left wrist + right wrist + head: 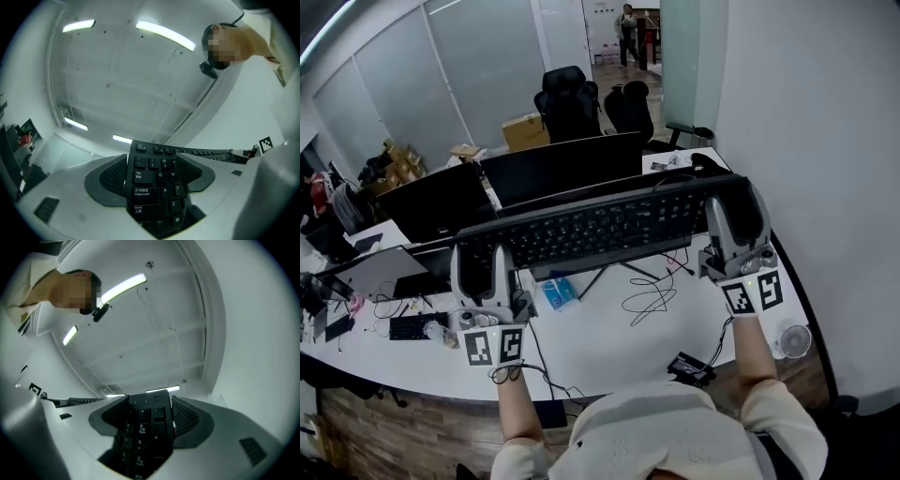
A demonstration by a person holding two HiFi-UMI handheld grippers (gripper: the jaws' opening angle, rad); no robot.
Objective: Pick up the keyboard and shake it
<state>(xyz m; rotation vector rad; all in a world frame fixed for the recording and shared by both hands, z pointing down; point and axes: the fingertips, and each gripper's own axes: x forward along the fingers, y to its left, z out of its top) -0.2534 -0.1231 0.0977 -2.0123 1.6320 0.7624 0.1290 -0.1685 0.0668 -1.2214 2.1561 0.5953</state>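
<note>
Your left gripper [483, 272] clamped keyboard [600, 230] at Tab/Caps Lock end. Keyboard hung raised between both your grippers, keys facing you, above white desk [609, 342]. Your right gripper [736, 225] clamped numpad end.

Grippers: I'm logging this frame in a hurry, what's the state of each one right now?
Left gripper: closed on the keyboard, at its Tab and Caps Lock end.
Right gripper: closed on the keyboard's number-pad end.
</note>
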